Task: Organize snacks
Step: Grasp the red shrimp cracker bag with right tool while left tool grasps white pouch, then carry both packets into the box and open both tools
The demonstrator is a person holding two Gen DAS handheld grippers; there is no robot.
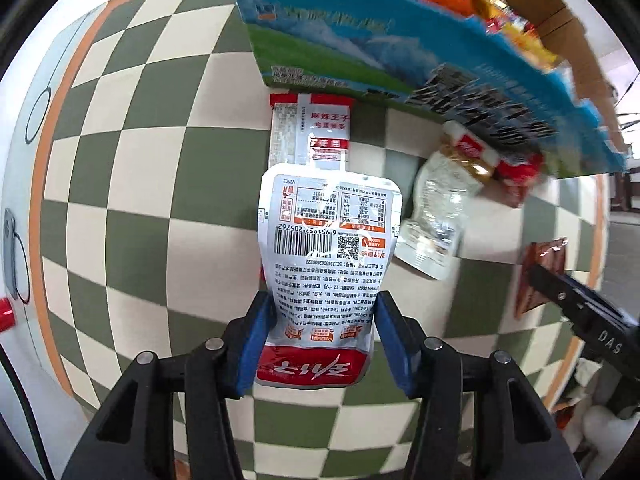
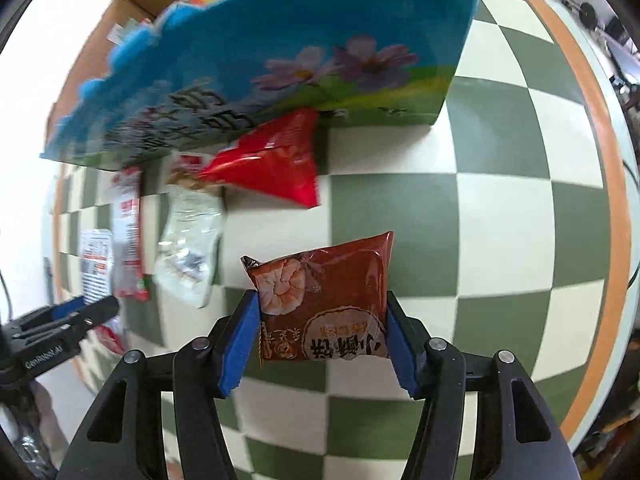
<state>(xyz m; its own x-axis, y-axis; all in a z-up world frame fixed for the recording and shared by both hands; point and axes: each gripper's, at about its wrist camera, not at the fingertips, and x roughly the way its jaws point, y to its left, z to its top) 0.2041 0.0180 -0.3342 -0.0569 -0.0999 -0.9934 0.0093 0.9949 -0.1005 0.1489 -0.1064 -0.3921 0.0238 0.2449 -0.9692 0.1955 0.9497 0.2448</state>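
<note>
My left gripper (image 1: 322, 316) is shut on a white snack pouch (image 1: 326, 256) with a barcode and a red end, held above the checkered table (image 1: 132, 184). My right gripper (image 2: 320, 316) is shut on a brown shrimp-cracker packet (image 2: 324, 300), also above the table. The blue-sided cardboard box (image 1: 400, 52) with several orange and yellow snacks inside stands ahead; it also shows in the right wrist view (image 2: 260, 60). The right gripper with its brown packet (image 1: 540, 272) appears at the right of the left wrist view.
On the table by the box lie a red-and-white stick packet (image 1: 312, 132), a clear bag with a gold band (image 1: 440, 208) and a red bag (image 2: 272, 164). The table's orange rim (image 2: 612, 200) curves at the right.
</note>
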